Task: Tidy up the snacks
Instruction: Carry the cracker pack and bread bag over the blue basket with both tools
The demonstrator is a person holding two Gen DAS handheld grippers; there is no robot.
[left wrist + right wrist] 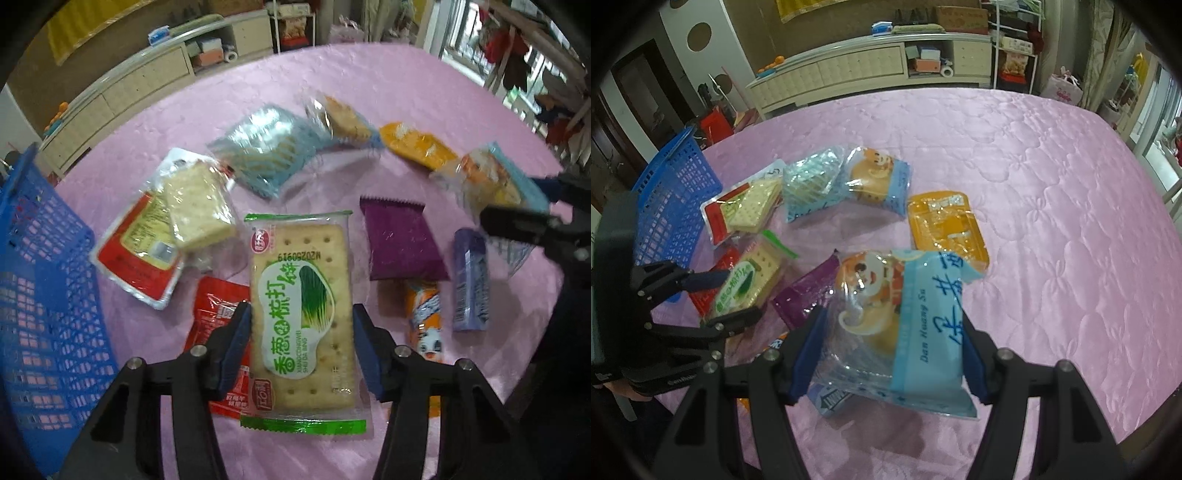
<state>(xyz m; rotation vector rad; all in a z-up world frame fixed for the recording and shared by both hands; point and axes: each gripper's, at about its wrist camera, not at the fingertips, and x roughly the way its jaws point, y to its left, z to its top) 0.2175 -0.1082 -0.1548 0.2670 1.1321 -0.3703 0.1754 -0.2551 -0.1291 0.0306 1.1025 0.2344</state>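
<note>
Left tongs [301,347] pinch a flat, glossy green-edged clear cracker packet [301,317] at lower centre. Right tongs [892,354] clamp a crinkly clear-and-blue pastry bag [905,325]. Other shiny wrappers lie scattered on the quilted pink worktop [1052,184]; a blue lattice plastic basket [40,280] stands at left.

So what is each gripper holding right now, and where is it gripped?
Left gripper: green cracker pack, by its long sides. Right gripper: blue pastry pack, across its sides.
</note>
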